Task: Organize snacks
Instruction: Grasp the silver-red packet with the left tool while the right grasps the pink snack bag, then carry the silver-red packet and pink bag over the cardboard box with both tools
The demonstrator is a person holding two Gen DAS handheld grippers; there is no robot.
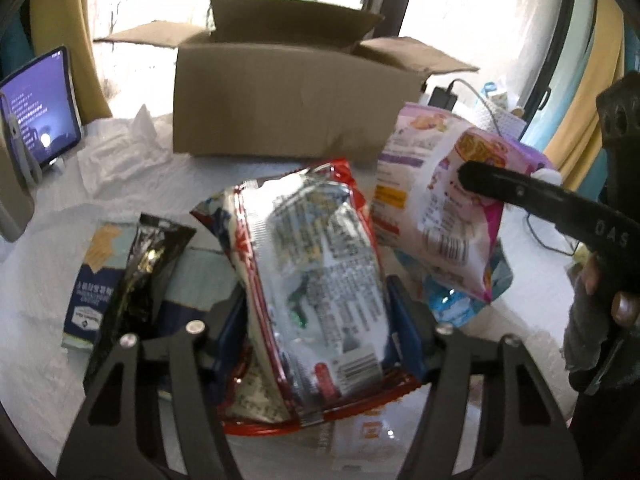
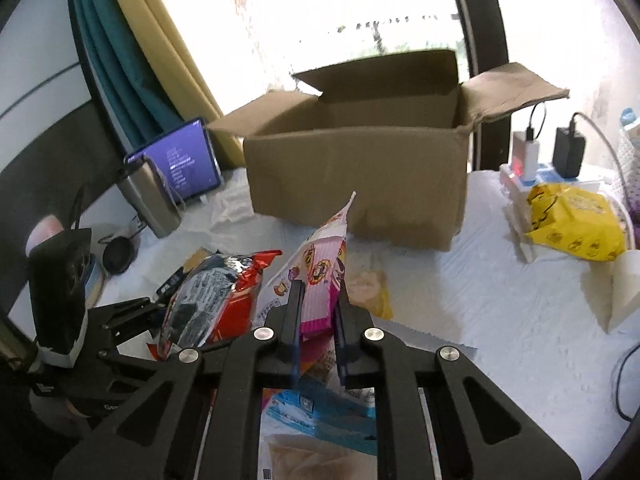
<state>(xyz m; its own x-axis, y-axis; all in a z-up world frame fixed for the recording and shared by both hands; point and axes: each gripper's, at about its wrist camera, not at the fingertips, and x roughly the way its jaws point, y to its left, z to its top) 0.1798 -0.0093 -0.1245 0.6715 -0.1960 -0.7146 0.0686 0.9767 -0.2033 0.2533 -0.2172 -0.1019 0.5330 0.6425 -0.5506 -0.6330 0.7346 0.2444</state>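
My left gripper is shut on a red and silver snack bag and holds it above the table; the bag also shows in the right wrist view. My right gripper is shut on a pink and white snack bag, which also shows at the right of the left wrist view. An open cardboard box stands behind both bags, its flaps up, and it shows in the right wrist view too.
A black snack pack and a blue box lie at the left. A blue packet lies under my right gripper. A tablet stands at the back left. A yellow bag, chargers and cables sit at the right.
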